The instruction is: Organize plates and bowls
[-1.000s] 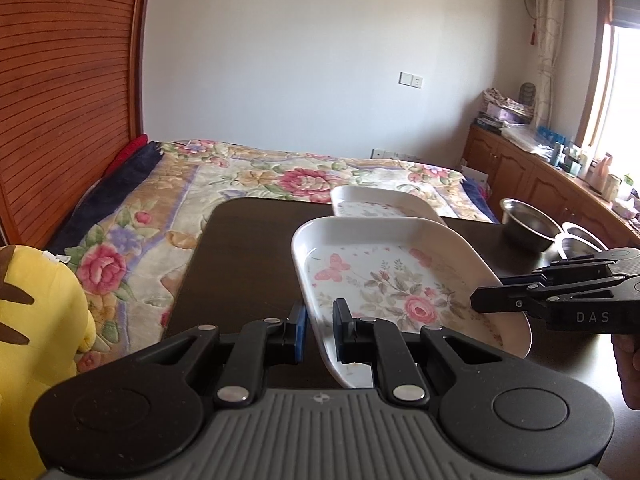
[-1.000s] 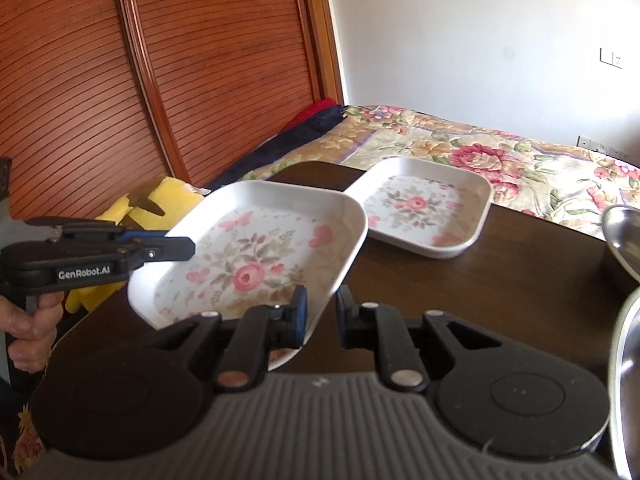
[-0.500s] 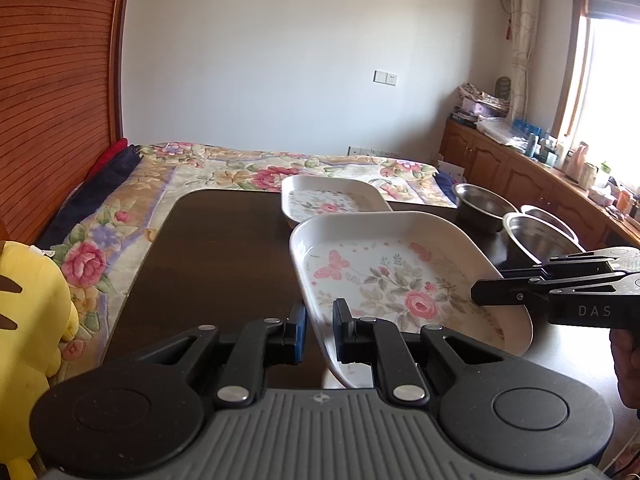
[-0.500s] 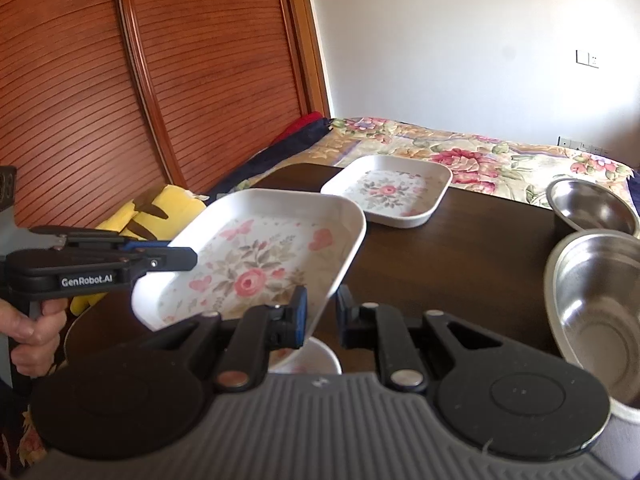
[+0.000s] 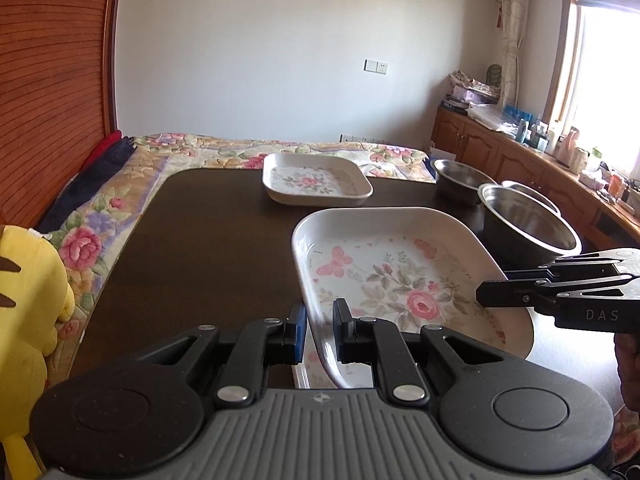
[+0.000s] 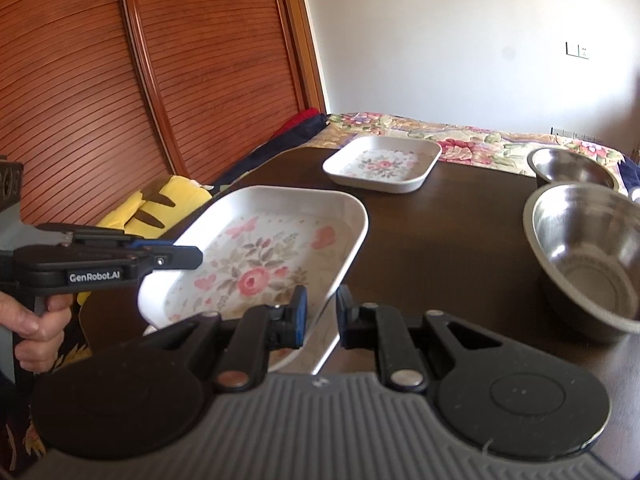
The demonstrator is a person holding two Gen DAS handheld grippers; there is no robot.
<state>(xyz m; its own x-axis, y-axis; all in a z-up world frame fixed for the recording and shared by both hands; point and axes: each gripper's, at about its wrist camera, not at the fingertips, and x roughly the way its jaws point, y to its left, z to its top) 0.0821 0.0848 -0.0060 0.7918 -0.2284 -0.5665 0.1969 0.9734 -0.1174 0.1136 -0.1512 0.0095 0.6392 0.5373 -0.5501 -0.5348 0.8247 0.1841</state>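
A white rectangular plate with a rose and butterfly print (image 5: 400, 280) (image 6: 264, 256) hangs tilted over the dark table (image 5: 200, 240). My left gripper (image 5: 320, 320) is shut on its near-left rim. My right gripper (image 6: 322, 308) is shut on the opposite rim. Each gripper shows in the other's view, the right gripper (image 5: 486, 294) at the plate's right and the left gripper (image 6: 196, 258) at its left. A matching plate (image 5: 316, 184) (image 6: 384, 166) rests at the table's far end. A white edge (image 5: 304, 376) shows under the held plate.
A large steel bowl (image 5: 528, 228) (image 6: 588, 248) and a smaller steel bowl (image 5: 460, 174) (image 6: 572, 168) stand on the table's right side. A yellow plush toy (image 5: 24, 300) lies left of the table, with a floral bed (image 5: 200, 148) beyond. A person's hand (image 6: 28, 320) holds the left gripper.
Both grippers have carried the held plate back from the far plate, toward the near side of the table. The steel bowls have come into fuller view. Both grips are unchanged.
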